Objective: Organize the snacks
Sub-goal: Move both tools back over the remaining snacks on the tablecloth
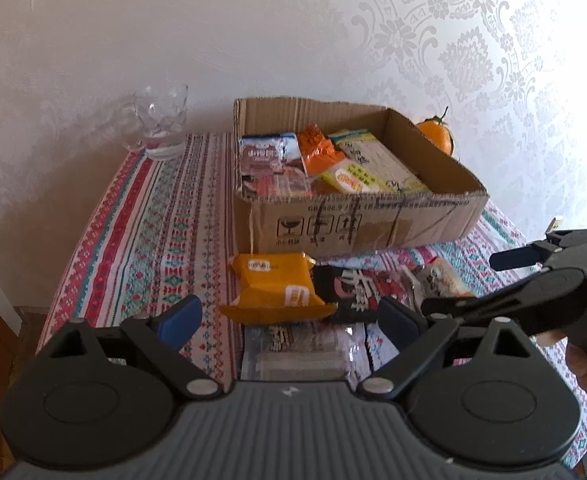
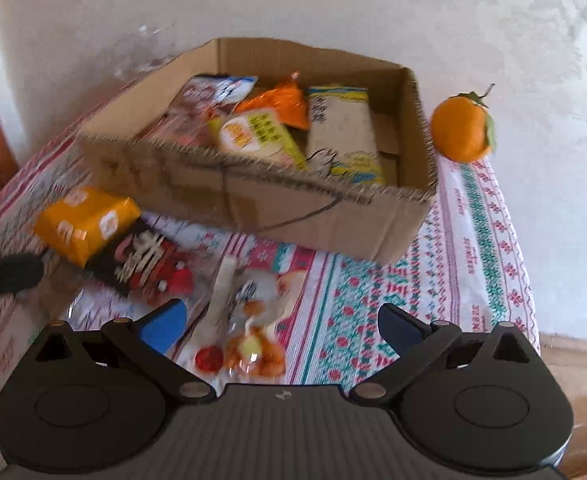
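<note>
An open cardboard box holds several snack packets. In front of it on the patterned tablecloth lie a yellow packet, a black and red packet, a clear packet with a picture of fried food, and a clear flat packet. My left gripper is open and empty, just above the yellow packet's near side. My right gripper is open and empty over the clear fried-food packet; it also shows in the left wrist view.
A glass mug stands at the back left of the table. An orange with a leaf sits right of the box by the wall. The table's right edge drops off to a wooden floor.
</note>
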A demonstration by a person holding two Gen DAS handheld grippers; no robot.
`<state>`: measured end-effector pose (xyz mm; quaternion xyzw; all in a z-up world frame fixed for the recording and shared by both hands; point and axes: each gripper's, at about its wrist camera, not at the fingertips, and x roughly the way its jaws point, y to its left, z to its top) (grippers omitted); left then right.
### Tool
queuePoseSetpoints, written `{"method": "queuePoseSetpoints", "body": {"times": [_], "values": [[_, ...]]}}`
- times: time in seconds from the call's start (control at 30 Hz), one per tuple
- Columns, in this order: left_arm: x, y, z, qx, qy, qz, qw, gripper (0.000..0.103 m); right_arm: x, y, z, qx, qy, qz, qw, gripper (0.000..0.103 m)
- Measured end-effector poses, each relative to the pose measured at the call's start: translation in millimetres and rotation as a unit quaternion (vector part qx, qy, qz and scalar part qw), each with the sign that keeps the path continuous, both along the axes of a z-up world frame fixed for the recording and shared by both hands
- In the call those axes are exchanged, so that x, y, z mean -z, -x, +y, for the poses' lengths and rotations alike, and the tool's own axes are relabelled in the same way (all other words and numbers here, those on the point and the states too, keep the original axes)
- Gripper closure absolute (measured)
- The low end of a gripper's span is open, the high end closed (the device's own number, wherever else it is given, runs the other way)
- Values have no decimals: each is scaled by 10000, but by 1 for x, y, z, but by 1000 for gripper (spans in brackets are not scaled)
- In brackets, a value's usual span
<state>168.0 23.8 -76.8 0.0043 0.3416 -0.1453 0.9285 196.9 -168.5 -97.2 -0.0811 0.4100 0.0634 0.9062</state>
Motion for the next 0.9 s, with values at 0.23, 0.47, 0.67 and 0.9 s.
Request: {"method": "queuePoseSetpoints", "body": {"times": [0.23,0.47,0.67,0.9], "values": [[15,7,-7,185,-209,289,9992,8,13,4,-12,-21,-138,138,9998,0],[27,3,-8,198,-299,489,9982,8,14,5,-20,-319,-199,158,9992,0],[36,-3,-14,313,-249,689,9968,6,15,6,-21,-383,-222,70,9990,0],[38,-8,-24,336,-456,637,9964,5,15,5,-22,-448,-227,28,9987,0]]}}
